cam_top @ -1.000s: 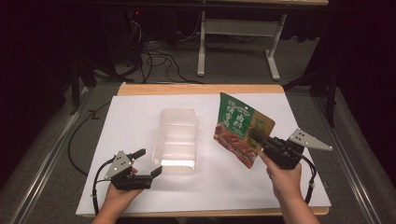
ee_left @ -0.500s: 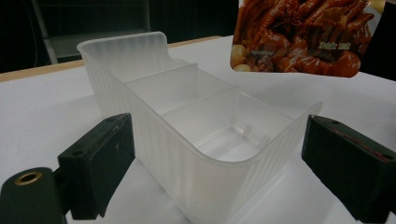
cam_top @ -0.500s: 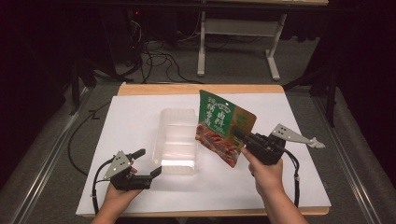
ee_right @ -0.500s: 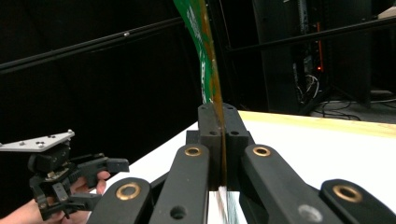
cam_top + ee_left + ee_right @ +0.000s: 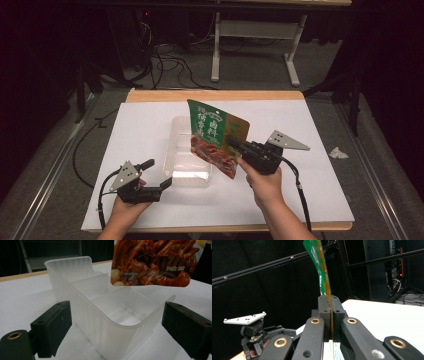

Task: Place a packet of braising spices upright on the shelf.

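You held the seasoning pouch (image 5: 216, 136) upright above the clear divided container (image 5: 186, 150), which sat on the white worktop (image 5: 310, 125) a little toward your edge of it, midway between its left and right edges. Your right gripper (image 5: 234, 144) had its jaws clamped flat on the pouch's edge, the film pinched thin between them in the right gripper view (image 5: 327, 290). Held by that edge, the pouch hung tilted with its lower corner over the container's right wall, probably so that it could be lowered into one of the compartments. Your right hand (image 5: 265, 186) reached in from the near edge, forearm angled toward the centre, the gripper pointing left and away from you.

Your left gripper (image 5: 156, 176) lay low near the worktop's near-left area, jaws spread wide and empty. In the left gripper view they stood on either side of the container's rounded near end (image 5: 117, 325), not touching it, a stance that looked ready to steady the container. Your left hand (image 5: 125, 207) rested close to the worktop's near edge, the gripper aimed right toward the container.
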Demonstrator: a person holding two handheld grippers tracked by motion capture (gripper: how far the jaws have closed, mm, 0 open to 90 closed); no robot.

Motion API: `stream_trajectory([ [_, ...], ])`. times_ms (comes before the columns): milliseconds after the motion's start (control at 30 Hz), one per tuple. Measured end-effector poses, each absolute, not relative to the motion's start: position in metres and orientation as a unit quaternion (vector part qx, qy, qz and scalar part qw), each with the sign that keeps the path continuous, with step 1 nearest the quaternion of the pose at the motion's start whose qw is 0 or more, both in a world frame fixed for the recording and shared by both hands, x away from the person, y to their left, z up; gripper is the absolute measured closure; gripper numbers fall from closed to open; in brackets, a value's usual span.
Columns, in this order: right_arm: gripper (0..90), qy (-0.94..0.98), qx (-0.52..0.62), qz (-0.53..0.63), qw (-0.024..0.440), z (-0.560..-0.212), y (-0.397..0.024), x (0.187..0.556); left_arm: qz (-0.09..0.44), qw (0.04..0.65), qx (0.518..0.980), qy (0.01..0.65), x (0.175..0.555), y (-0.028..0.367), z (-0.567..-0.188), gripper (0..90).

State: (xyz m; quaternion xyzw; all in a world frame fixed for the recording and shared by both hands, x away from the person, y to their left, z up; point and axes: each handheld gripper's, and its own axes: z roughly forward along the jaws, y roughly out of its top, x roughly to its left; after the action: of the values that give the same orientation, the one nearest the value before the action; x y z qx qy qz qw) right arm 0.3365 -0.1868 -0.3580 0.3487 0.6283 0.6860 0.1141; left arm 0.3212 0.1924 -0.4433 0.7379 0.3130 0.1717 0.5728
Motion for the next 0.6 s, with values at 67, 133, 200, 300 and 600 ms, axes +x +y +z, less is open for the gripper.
stream_trajectory([
  [67,90.0,0.628,0.348,0.687,0.109,-0.359,-0.180,0.338,0.172,0.573,0.737,0.314,0.321,0.193,-0.444,9.8],
  [133,90.0,0.629,0.345,0.688,0.106,-0.360,-0.173,0.340,0.174,0.575,0.735,0.315,0.322,0.193,-0.443,9.8],
  [200,90.0,0.629,0.343,0.690,0.103,-0.361,-0.167,0.341,0.173,0.575,0.735,0.316,0.322,0.193,-0.444,9.8],
  [300,90.0,0.630,0.338,0.692,0.096,-0.362,-0.158,0.345,0.170,0.574,0.735,0.318,0.323,0.193,-0.444,9.8],
  [600,90.0,0.635,0.329,0.693,0.085,-0.370,-0.137,0.352,0.173,0.571,0.737,0.318,0.323,0.193,-0.445,9.8],
])
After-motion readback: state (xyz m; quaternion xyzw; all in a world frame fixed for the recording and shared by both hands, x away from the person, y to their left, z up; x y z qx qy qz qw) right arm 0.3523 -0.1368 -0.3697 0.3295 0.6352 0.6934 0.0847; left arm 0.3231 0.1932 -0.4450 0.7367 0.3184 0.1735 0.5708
